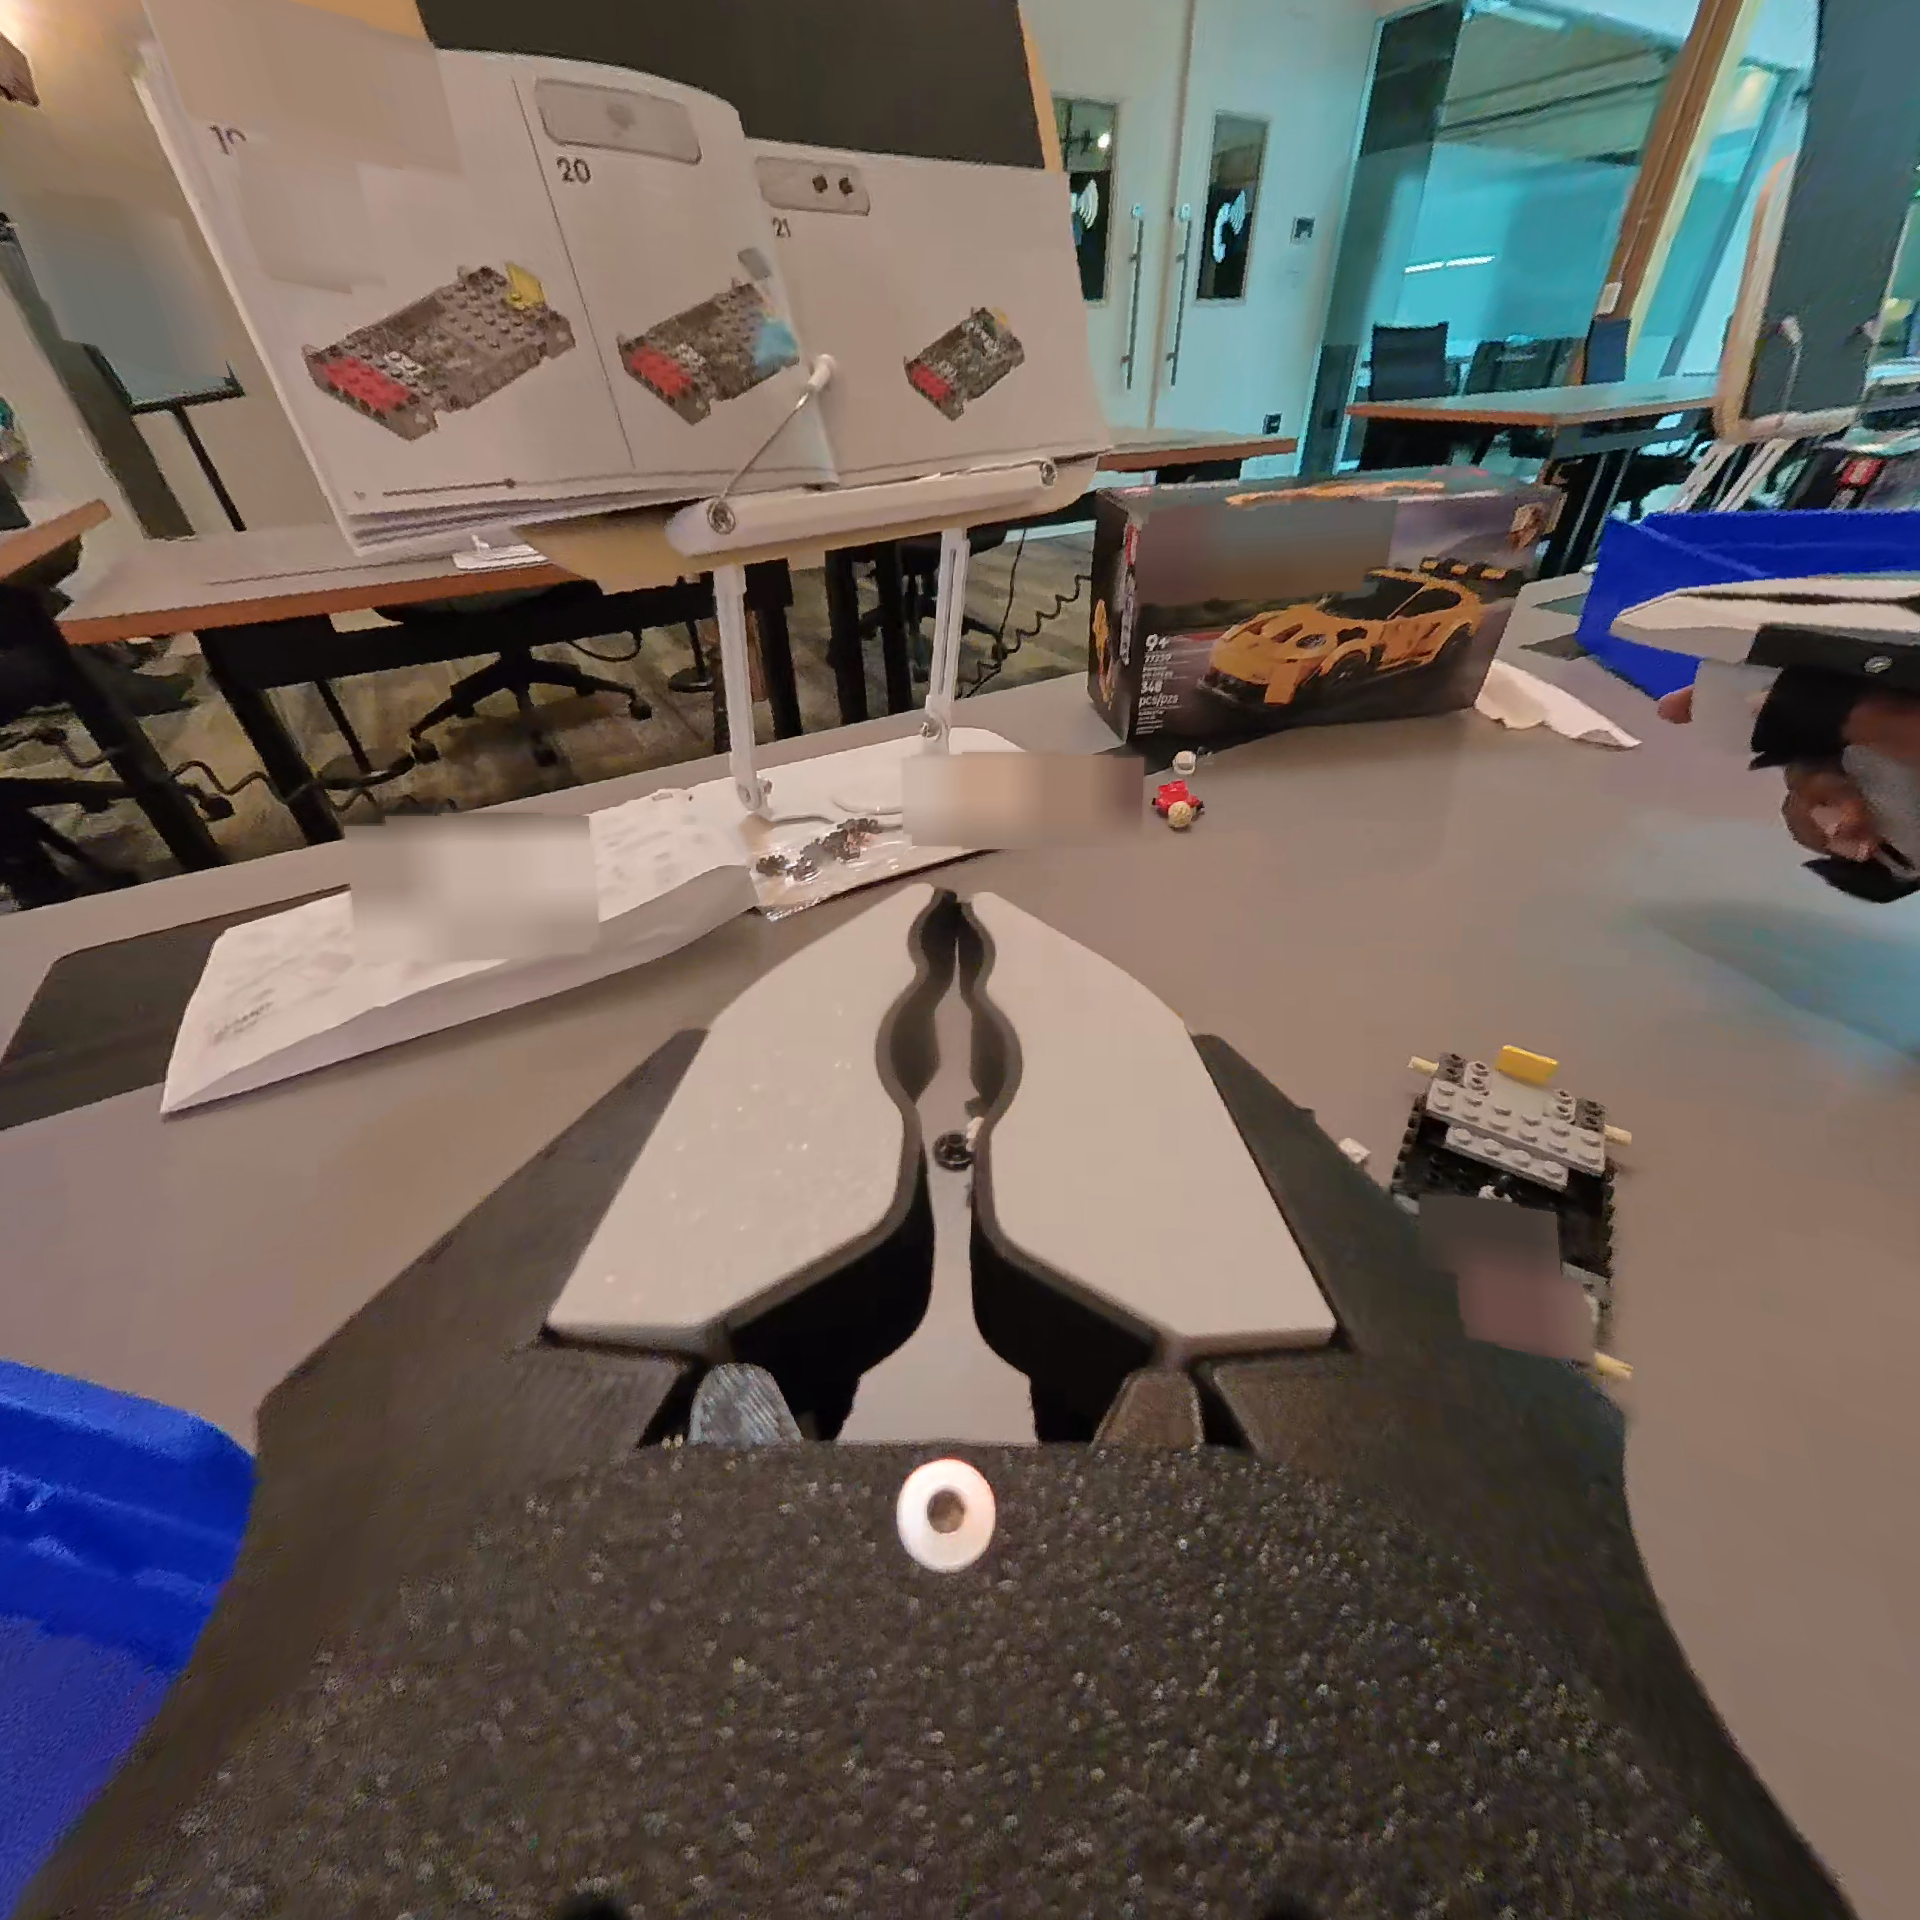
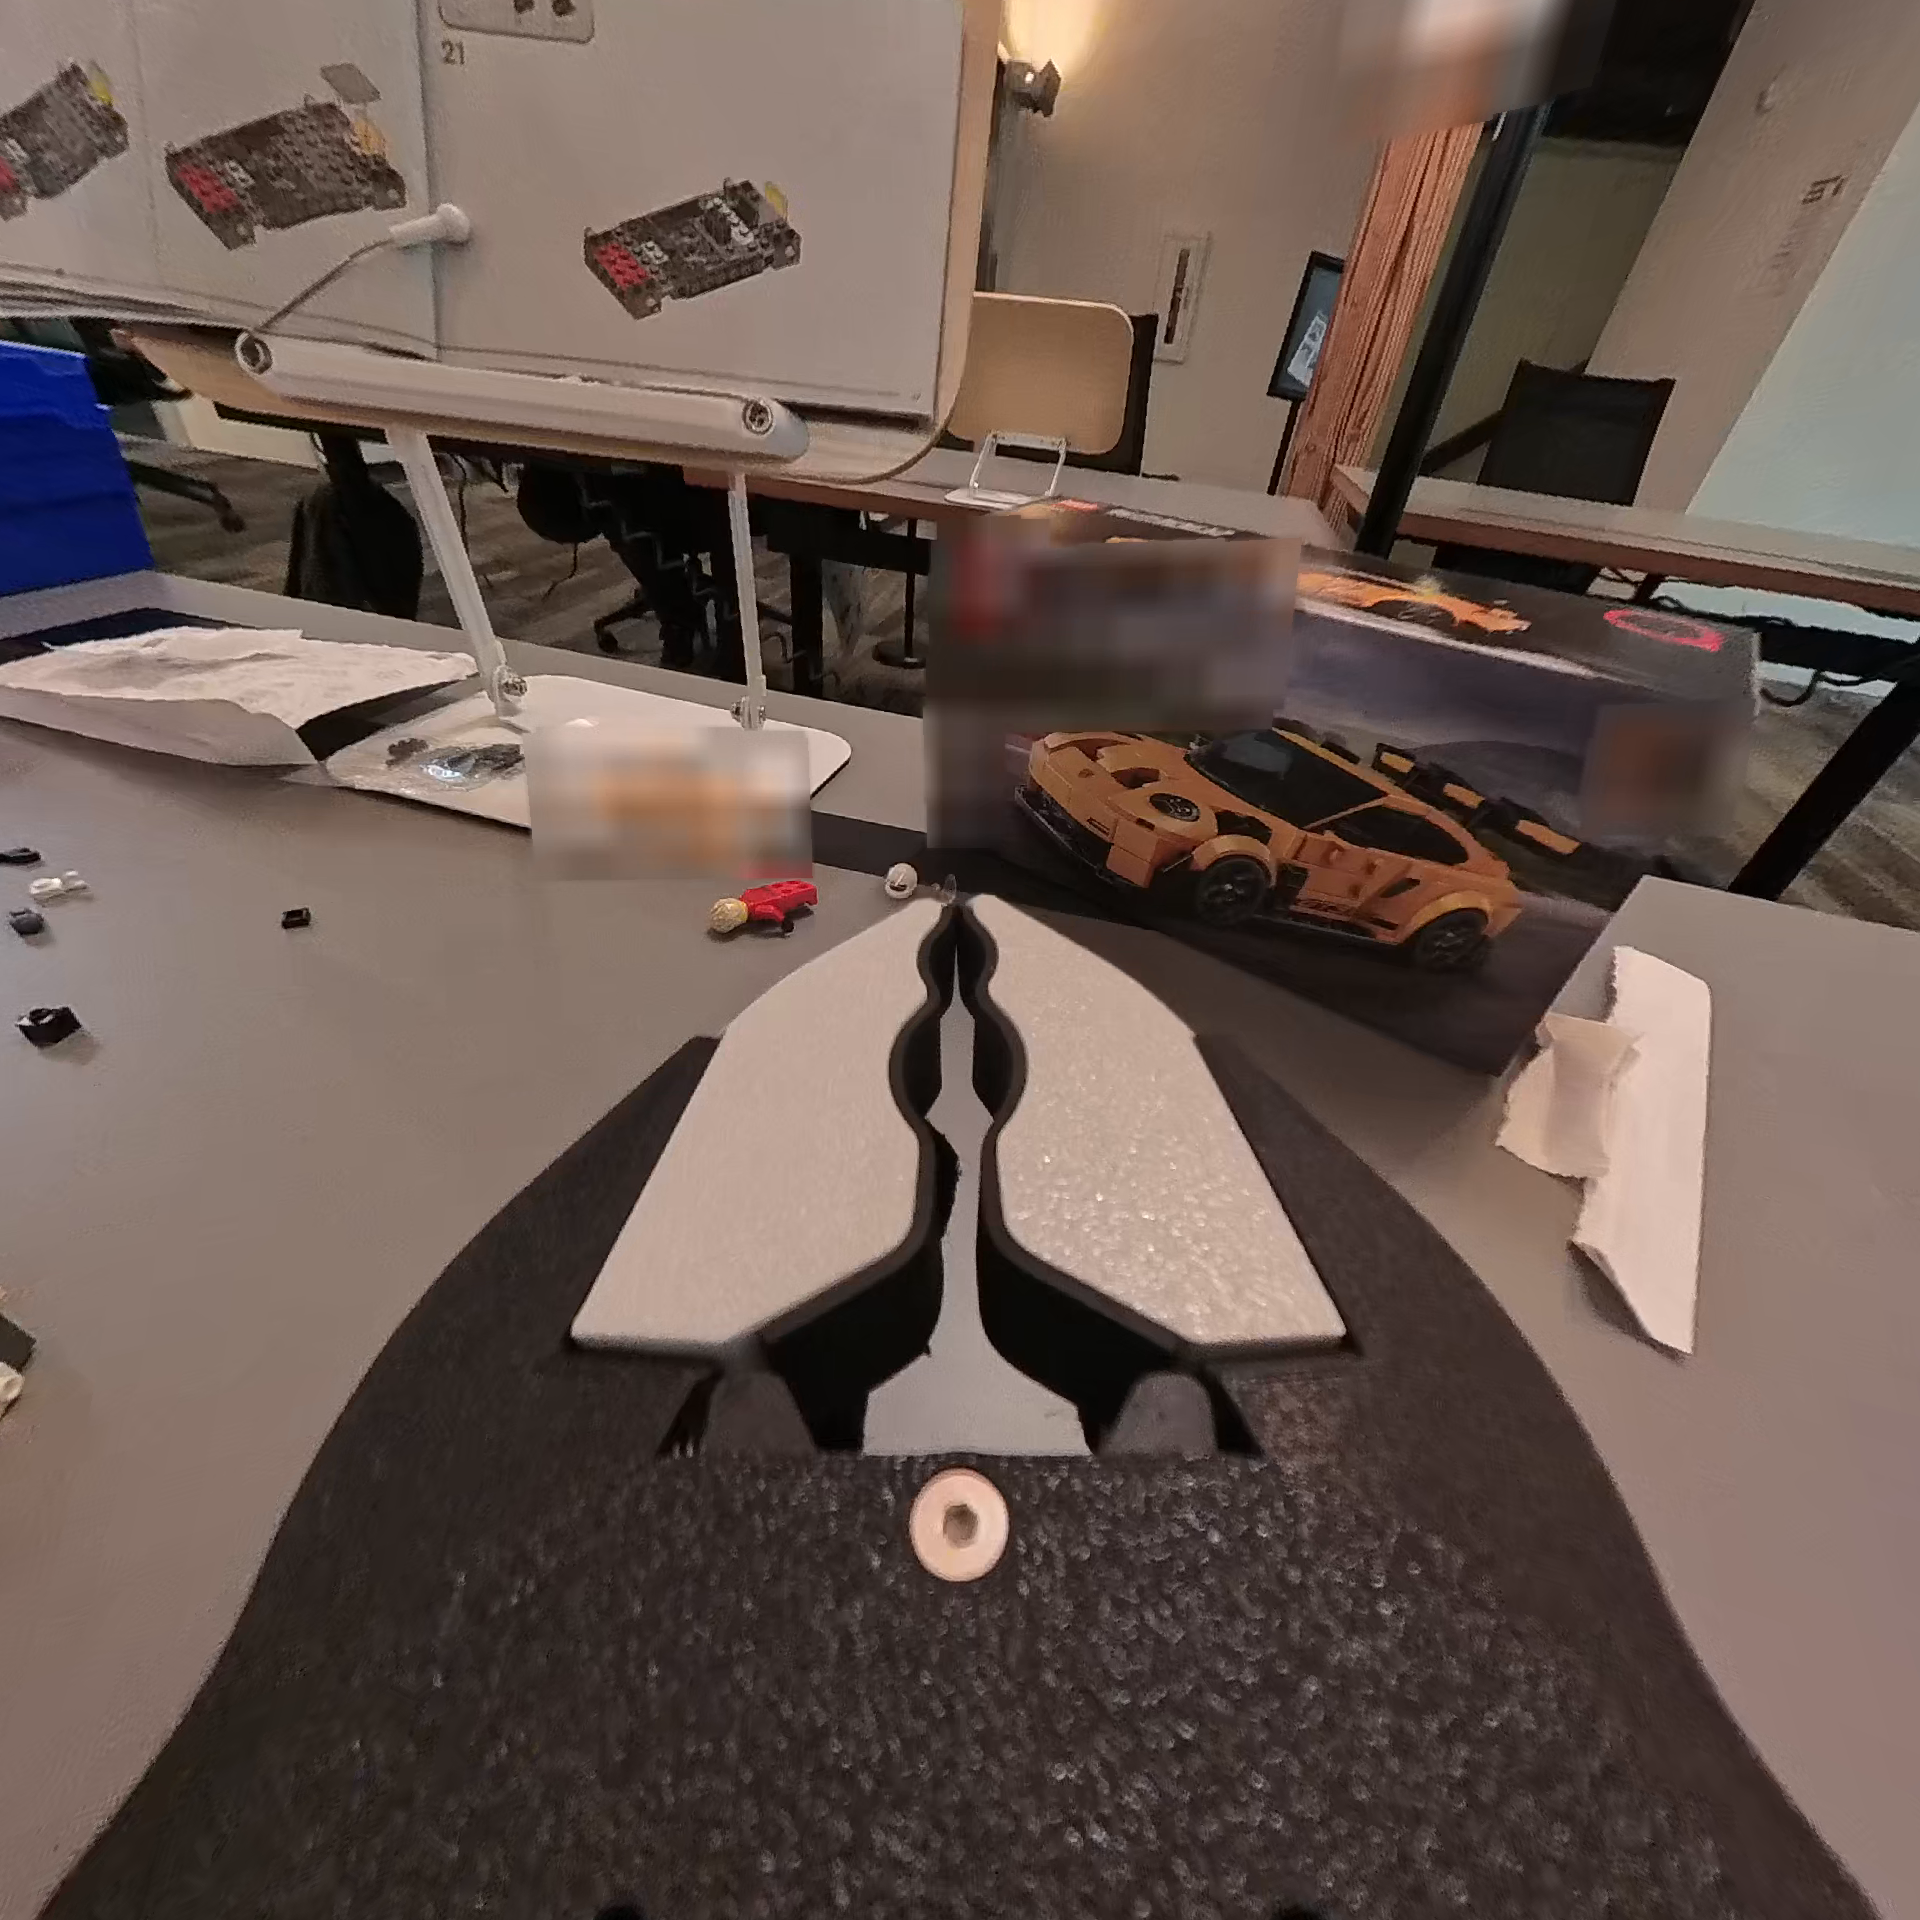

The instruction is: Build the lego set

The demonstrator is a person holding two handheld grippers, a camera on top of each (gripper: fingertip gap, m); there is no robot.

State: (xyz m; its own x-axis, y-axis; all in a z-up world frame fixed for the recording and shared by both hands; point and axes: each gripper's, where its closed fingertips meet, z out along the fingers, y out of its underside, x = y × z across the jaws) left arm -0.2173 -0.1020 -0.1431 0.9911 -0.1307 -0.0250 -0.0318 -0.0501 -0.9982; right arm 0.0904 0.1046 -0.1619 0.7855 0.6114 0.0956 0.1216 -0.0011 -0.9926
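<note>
The part-built lego chassis (image 1: 1507, 1143), black with grey plates and a yellow piece at its far end, sits on the grey table (image 1: 1351, 935) to the right of my left gripper (image 1: 956, 906). My left gripper is shut, its tips meeting with nothing between them. A small black round piece (image 1: 950, 1148) shows through the gap between its fingers. My right gripper (image 2: 956, 910) is also shut and empty above the table, pointing at the set's box (image 2: 1299, 821). It also shows in the left wrist view (image 1: 1662, 623), held by a hand at the right edge.
The open instruction booklet (image 1: 623, 312) stands on a white holder at the back. A red minifigure body (image 2: 764, 904) and a white helmet (image 2: 900, 879) lie near the box. Small loose pieces (image 2: 47, 1023) lie left. There are also a paper bag (image 1: 416, 966), blue bins (image 1: 83, 1558) and torn paper (image 2: 1621, 1122). My right fingertips sit around 40 centimetres from my left ones. To the red minifigure body (image 2: 764, 904): right tips about 20 centimetres, left tips about 35 centimetres. My left wrist view (image 1: 1183, 800) looks at it from another angle.
</note>
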